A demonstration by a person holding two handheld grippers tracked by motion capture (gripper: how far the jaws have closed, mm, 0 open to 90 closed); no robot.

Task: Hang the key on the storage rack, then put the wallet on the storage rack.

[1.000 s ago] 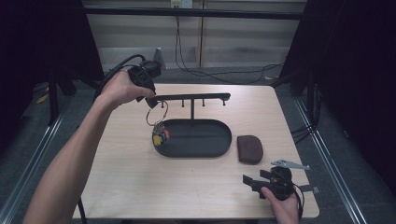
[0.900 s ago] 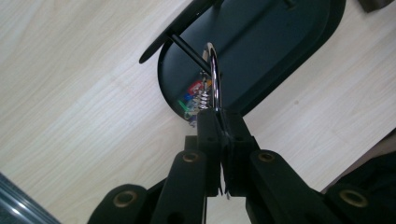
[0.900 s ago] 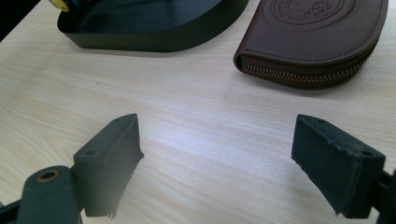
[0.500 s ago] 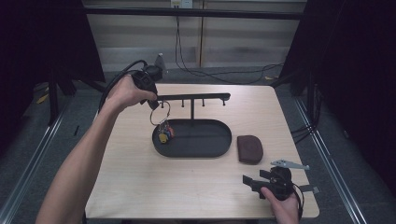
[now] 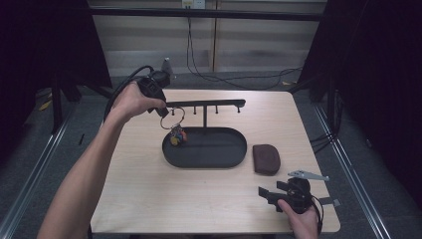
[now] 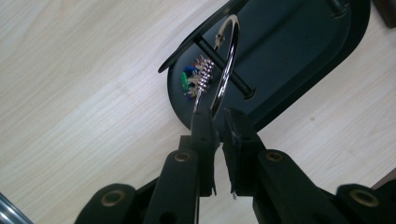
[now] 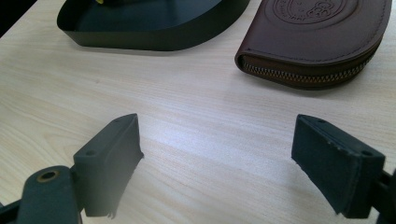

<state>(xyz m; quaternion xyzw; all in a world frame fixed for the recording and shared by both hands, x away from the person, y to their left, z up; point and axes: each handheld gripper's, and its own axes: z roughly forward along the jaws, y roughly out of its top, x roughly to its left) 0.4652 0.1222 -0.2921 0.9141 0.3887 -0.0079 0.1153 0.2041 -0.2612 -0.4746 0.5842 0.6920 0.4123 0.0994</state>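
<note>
My left gripper (image 5: 162, 110) is shut on a metal key ring (image 5: 172, 118) at the left end of a black hook rack (image 5: 209, 103). A bunch of coloured keys (image 5: 176, 137) dangles from the ring over the left part of the black oval tray (image 5: 234, 162). In the left gripper view the jaws (image 6: 218, 122) pinch the ring (image 6: 229, 56) at its near edge, and a rack peg crosses the ring's opening; the keys (image 6: 196, 77) hang beyond. My right gripper (image 5: 262, 193) rests open near the table's front right, with nothing between its fingers (image 7: 217, 154).
A brown zipped leather pouch (image 5: 266, 158) lies right of the tray and just ahead of the right gripper, also seen close up (image 7: 317, 42). The tray's wall (image 7: 154, 37) stands beyond the right jaws. Cables run across the floor behind the table.
My left gripper has lifted the key ring out of the tray and carried it up to the left end of the rack. The right gripper has stayed put.
</note>
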